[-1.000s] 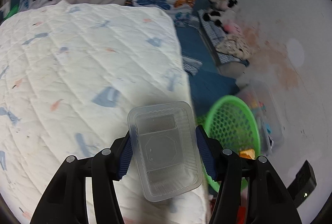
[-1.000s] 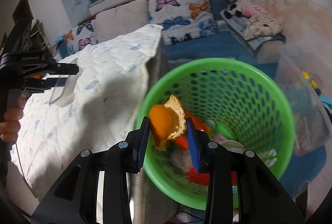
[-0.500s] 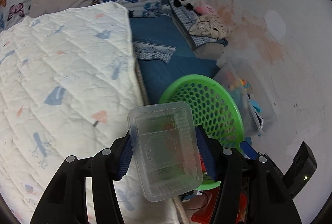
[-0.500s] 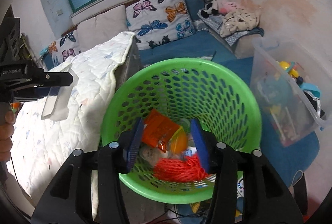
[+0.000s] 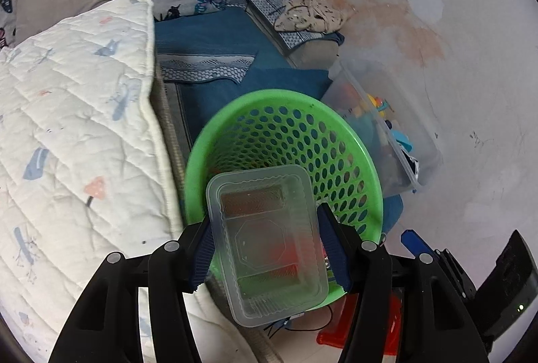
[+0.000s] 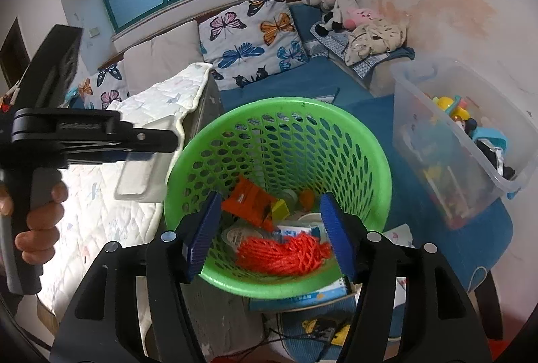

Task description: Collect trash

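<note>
Left gripper clamps our clear plastic tray over the green basket; right gripper gapes empty; only its view shows orange netting inside.

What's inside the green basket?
The green basket holds an orange wrapper, orange netting and a bit of orange peel. Whatever lies underneath is hidden.

- Basket stands between bed (left) and bin (right).
- Wrapper and netting lie in basket.
- Tray sits over basket rim.
</note>
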A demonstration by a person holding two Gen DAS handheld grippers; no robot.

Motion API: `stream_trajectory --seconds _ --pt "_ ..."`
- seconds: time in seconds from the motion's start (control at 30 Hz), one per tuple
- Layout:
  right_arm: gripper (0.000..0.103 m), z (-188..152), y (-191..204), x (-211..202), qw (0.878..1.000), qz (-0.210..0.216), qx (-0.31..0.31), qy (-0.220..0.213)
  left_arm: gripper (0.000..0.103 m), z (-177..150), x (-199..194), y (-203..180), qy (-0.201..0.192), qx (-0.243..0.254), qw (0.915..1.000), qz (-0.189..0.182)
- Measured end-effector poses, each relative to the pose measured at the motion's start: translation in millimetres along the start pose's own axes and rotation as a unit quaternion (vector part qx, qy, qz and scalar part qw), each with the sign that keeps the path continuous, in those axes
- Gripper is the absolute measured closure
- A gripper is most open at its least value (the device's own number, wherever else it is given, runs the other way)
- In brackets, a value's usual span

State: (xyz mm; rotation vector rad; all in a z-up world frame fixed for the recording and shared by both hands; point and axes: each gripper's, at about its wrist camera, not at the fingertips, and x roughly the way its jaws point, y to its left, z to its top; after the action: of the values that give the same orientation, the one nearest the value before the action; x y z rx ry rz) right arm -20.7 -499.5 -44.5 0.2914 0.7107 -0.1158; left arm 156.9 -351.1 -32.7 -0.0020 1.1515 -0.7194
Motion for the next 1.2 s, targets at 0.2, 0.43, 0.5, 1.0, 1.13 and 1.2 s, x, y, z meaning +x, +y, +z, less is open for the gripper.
stream_trajectory --seconds 0.2,0.43,0.5,1.0,1.13,1.2 --pt "0.038 -7 1 -4 1.0 0.003 -0.002 -0.001 0.045 -2 11 -10 0.008 0.016 0.9998 0.0" --pt "0.037 -11 4 -7 1.0 0.01 0.003 -0.001 0.037 -4 16 -9 0.009 0.023 0.9997 -0.004" --pt "0.037 -12 7 -7 1.0 0.012 0.002 0.0 0.037 -5 11 -8 0.004 0.026 0.9996 -0.003" --pt "0.027 -11 54 -24 0.999 0.041 -0.023 -0.013 0.024 -31 -57 25 -0.075 0.048 0.9952 0.04" --pt "0.026 -12 69 -27 0.998 0.048 -0.037 -0.014 0.02 -37 -77 38 -0.097 0.044 0.9926 0.058" --pt "0.025 -12 78 -28 0.998 0.051 -0.045 -0.015 0.019 -40 -86 44 -0.107 0.041 0.9912 0.067"
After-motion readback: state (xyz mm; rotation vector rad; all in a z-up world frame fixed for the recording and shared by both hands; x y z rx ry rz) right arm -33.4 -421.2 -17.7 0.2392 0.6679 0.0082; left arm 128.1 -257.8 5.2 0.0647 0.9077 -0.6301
